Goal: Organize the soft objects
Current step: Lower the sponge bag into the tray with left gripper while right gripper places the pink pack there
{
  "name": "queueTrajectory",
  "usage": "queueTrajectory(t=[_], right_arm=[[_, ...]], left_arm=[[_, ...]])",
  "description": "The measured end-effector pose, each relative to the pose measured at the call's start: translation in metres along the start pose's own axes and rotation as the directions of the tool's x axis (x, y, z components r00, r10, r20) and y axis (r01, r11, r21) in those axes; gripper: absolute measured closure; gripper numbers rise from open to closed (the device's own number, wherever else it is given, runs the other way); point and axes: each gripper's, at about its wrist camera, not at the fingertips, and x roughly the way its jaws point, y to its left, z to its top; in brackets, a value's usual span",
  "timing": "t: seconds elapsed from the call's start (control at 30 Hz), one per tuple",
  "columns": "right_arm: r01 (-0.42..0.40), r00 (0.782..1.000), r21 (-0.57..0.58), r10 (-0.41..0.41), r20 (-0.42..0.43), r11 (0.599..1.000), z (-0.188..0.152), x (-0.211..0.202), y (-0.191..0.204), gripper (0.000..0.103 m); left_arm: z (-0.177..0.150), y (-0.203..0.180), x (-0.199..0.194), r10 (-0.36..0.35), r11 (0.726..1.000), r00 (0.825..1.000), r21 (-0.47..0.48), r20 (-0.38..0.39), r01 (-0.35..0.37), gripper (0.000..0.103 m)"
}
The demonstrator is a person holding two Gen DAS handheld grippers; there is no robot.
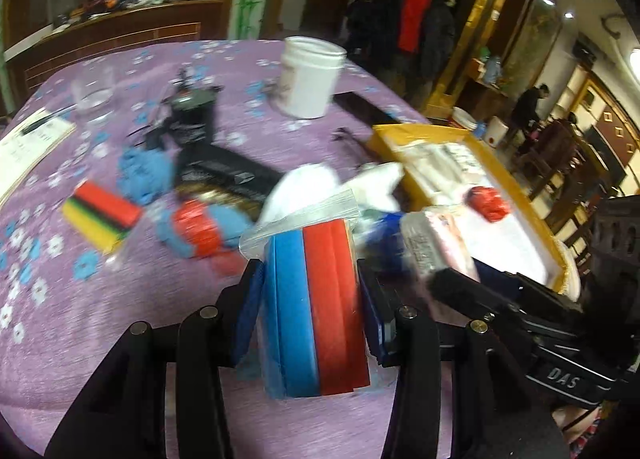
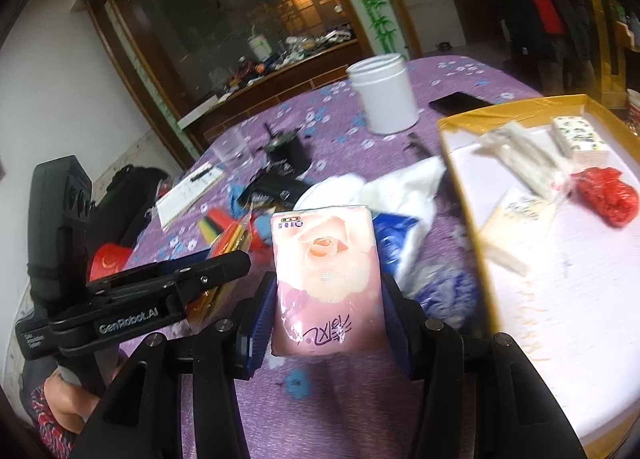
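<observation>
**Soft-item sorting: part done, two items in transit**

Left side of the table [image 1: 72, 323]: several soft items lie loose on the purple floral cloth. A striped sponge [image 1: 102, 213] in red, black and yellow rests toward the left edge. Just beyond it lie a blue fluffy item [image 1: 142, 175] and a red-and-blue bundle [image 1: 200, 229]. None of these is collected yet.

Centre: the left gripper [image 1: 310, 299] is clamped on a bagged blue-and-red sponge pack [image 1: 316, 311], both pads pressing its sides, and the pack is clear of the cloth. Crumpled white cloth [image 2: 400, 187] and a blue-and-white packet [image 2: 394, 243] lie near the box's left wall, not yet collected.

Beside it, the right gripper [image 2: 326, 319] is partly closed on a pink rose-print tissue pack [image 2: 326, 271], gripped at both sides and held upright above the cloth.

Right side: the yellow-rimmed box [image 2: 460, 163] stands at the table's right edge. It holds a red crumpled item [image 2: 606, 195], a patterned tissue pack [image 2: 580, 137] and clear-wrapped white items [image 2: 520, 163].

Judgement: roughly half remains. Both held packs appear bound for the box, and at least five loose items follow.
</observation>
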Motion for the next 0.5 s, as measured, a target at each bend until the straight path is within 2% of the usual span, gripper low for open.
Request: queueTrajectory(t=[0.3, 0.5], right_arm=[[0.067, 0.991, 0.135, -0.082, 0.108, 0.989, 0.014, -0.047, -0.061, 0.052], [0.146, 0.975, 0.227, -0.179, 0.131, 0.963, 0.011, -0.07, -0.102, 0.052]], left_arm=[[0.018, -0.069, 0.02, -0.115, 0.991, 0.993, 0.057, -0.029, 0.117, 0.06], [0.017, -0.12, 0.043, -0.165, 0.98, 0.984, 0.103, -0.064, 0.171, 0.06]])
